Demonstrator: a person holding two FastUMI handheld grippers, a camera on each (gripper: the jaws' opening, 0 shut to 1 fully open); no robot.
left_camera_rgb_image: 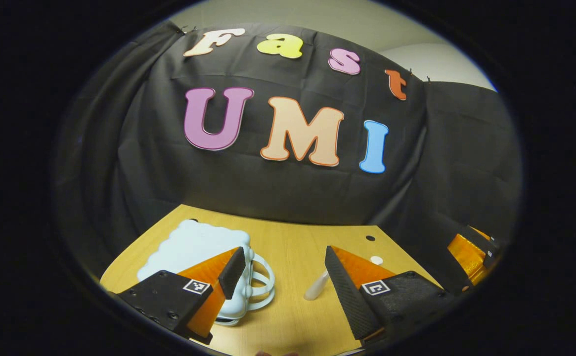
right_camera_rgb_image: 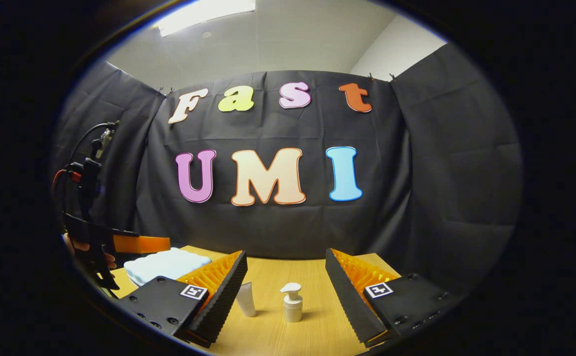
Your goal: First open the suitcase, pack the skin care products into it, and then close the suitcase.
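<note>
On the wooden bench (left_camera_rgb_image: 292, 247) the pale blue suitcase (left_camera_rgb_image: 194, 247) lies closed (its looped handles face the camera). In the left gripper view, the left hand-held gripper (left_camera_rgb_image: 283, 277) hangs with fingers spread, holding nothing. The right hand-held gripper (right_camera_rgb_image: 285, 284) is likewise spread and empty; beyond it stand a white tube (right_camera_rgb_image: 246, 299) and a small pump bottle (right_camera_rgb_image: 292, 301), just apart.

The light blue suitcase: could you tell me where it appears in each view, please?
Left gripper view: the suitcase lies lower left on the table, partly behind the left finger.
Right gripper view: it lies lower left, behind the left finger.
Shared landmark: the white tube.
</note>
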